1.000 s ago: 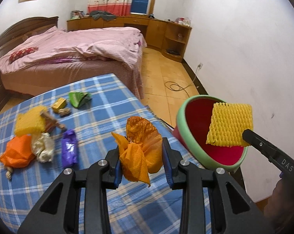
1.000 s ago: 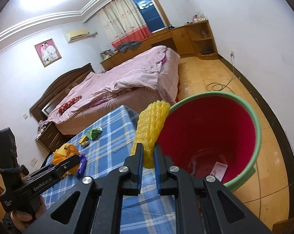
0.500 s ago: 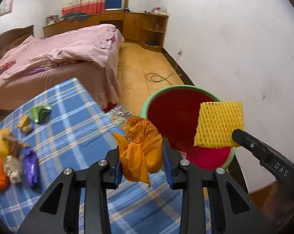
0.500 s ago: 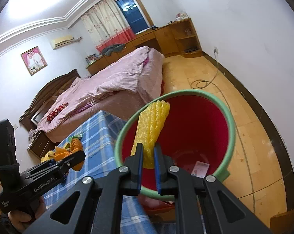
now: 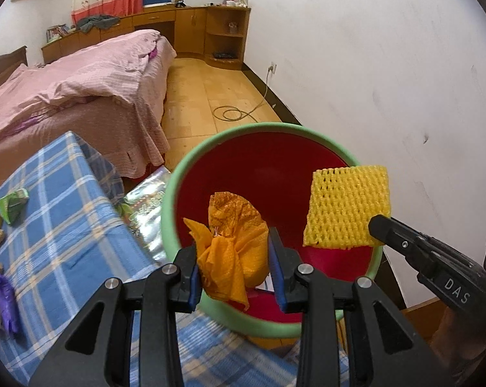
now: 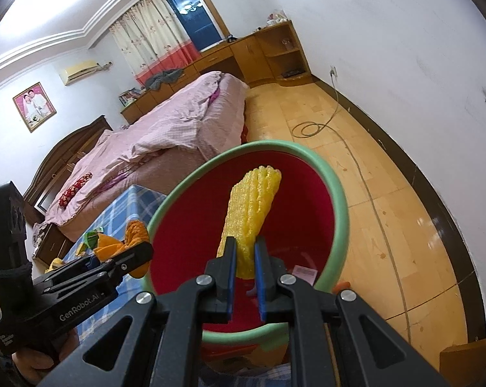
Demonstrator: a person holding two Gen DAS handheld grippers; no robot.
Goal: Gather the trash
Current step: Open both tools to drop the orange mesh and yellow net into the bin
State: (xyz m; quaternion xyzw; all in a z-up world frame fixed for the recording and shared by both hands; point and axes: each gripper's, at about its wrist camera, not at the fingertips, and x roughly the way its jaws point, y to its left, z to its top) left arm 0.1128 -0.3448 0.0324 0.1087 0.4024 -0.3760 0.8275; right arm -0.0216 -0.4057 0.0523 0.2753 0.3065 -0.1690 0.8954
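both wrists overlook bin [image 5: 170, 200] — close

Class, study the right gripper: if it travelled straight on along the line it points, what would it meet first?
Probably the red inside of the bin. The right gripper, shut on the yellow foam net, aims into its open mouth, though depth is hard to judge.

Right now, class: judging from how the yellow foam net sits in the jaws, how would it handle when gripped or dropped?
The yellow foam net is probably soft: it looks squeezed thin where the right gripper clamps it. It likely weighs little, since it stands up unsupported above the jaws. Dropped over the red bin, it should fall gently.
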